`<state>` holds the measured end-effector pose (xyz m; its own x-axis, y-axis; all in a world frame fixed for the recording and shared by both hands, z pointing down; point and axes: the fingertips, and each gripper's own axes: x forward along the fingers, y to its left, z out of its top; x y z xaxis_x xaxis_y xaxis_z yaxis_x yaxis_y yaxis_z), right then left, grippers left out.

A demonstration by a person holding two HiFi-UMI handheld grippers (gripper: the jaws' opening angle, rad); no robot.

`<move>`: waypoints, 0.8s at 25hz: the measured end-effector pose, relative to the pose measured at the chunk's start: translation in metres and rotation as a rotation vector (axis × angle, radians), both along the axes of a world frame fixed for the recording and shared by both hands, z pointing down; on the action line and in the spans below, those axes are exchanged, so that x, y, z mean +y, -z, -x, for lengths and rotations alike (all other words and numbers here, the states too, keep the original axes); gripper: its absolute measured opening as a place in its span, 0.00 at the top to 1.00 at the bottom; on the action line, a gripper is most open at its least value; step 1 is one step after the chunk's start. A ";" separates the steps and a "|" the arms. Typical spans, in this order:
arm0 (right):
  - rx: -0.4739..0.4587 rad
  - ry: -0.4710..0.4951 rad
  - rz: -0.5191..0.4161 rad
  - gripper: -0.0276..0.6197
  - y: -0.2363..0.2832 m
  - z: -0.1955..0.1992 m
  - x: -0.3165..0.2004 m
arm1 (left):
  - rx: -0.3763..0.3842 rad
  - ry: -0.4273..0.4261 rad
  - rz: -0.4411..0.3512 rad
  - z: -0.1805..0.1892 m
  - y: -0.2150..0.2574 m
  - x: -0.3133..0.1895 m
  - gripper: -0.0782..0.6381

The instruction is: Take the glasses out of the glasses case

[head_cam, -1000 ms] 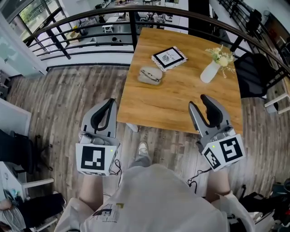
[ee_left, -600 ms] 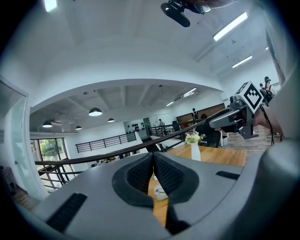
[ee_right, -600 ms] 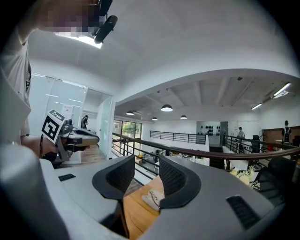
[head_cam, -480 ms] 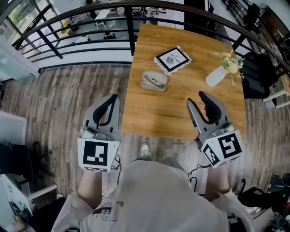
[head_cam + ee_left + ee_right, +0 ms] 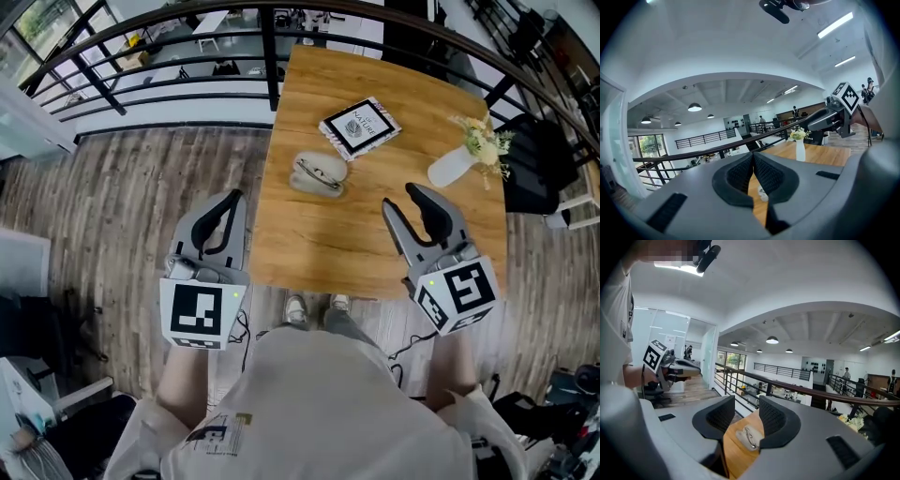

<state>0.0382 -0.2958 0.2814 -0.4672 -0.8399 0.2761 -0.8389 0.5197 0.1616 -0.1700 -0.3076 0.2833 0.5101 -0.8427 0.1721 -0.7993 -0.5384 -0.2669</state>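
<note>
R gripper edging toward case ahead-left, jaws apart, empty, L gripper staying back, jaws together, empty

this looks like an open-plan office on a raised mezzanine level. a black metal railing runs along the edge of the wood-plank floor, and past it, a level below, stand white desks. overhead are round hanging lamps and long strip lights, with glass partition walls to one side. a wooden table carries a book and a vase of flowers, and a black office chair stands beside it.
</note>
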 end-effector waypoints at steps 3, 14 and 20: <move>0.030 0.040 0.024 0.67 -0.011 -0.006 -0.013 | -0.009 0.028 0.010 -0.005 -0.006 -0.012 0.87; 0.064 0.097 0.076 0.67 -0.050 -0.019 -0.071 | 0.003 0.090 0.031 -0.019 -0.021 -0.057 0.87; 0.023 0.149 0.149 0.67 -0.085 -0.002 -0.121 | -0.009 0.075 0.038 -0.035 -0.034 -0.090 0.87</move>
